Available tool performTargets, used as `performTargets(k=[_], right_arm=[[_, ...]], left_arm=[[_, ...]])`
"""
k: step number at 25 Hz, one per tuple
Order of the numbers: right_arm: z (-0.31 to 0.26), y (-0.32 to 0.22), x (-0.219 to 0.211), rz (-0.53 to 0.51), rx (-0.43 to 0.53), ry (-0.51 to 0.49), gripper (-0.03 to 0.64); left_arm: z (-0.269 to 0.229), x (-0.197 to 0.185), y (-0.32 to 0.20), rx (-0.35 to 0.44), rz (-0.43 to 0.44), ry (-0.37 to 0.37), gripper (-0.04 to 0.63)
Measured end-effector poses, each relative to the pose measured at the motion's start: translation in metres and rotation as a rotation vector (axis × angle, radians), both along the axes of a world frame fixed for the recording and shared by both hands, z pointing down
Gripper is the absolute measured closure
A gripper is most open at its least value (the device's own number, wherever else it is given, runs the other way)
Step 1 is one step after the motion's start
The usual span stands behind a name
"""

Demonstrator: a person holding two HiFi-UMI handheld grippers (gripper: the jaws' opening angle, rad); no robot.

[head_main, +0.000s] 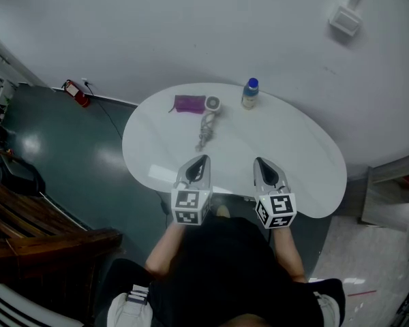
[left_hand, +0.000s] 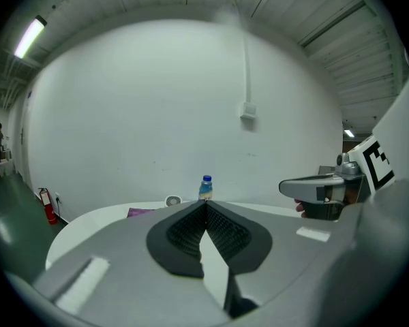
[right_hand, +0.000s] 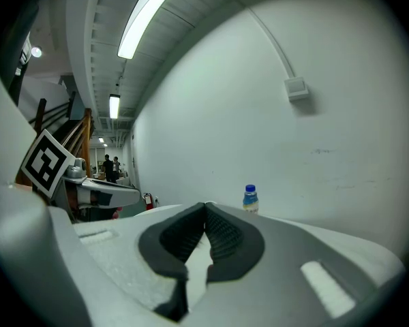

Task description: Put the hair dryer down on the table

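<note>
**Hair dryer already down, both grippers empty**

In the head view my left gripper [head_main: 202, 161] sits low and left of centre, over the near edge of the white table [head_main: 307, 162]. Its jaws are clenched tight with nothing between them.

Up and slightly right of it, in the upper middle of the frame, the hair dryer [head_main: 212, 105] lies flat on the far half of the table. There is a purple part just to its left, and I can't tell whether that is its body or a separate thing. Its cord [head_main: 204, 133] trails down the frame toward my grippers.

Further right, a blue-capped bottle [head_main: 250, 94] stands upright, near the dryer but apart from it.

My right gripper [head_main: 260, 162], low and right of centre, is clenched and empty as well.

I judge the set-down done. The risk now is the cord. If I sweep either gripper forward across the table, I could snag it and drag the dryer toward the edge. A wide swing to the right could tip the bottle.
</note>
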State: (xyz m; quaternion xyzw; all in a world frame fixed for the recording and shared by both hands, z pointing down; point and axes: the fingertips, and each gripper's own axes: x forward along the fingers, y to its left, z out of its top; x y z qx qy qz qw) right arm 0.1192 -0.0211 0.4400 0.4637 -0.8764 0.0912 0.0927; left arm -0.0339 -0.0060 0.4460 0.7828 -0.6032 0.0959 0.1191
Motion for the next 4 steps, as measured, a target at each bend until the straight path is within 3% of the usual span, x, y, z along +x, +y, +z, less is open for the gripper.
performTargets(k=[4], right_arm=[[0.0023, -0.0035, 0.0061, 0.003, -0.004, 0.002, 0.614]], left_arm=[[0.0008, 0.0059, -0.0037, -0.001, 0.002, 0.003, 0.589]])
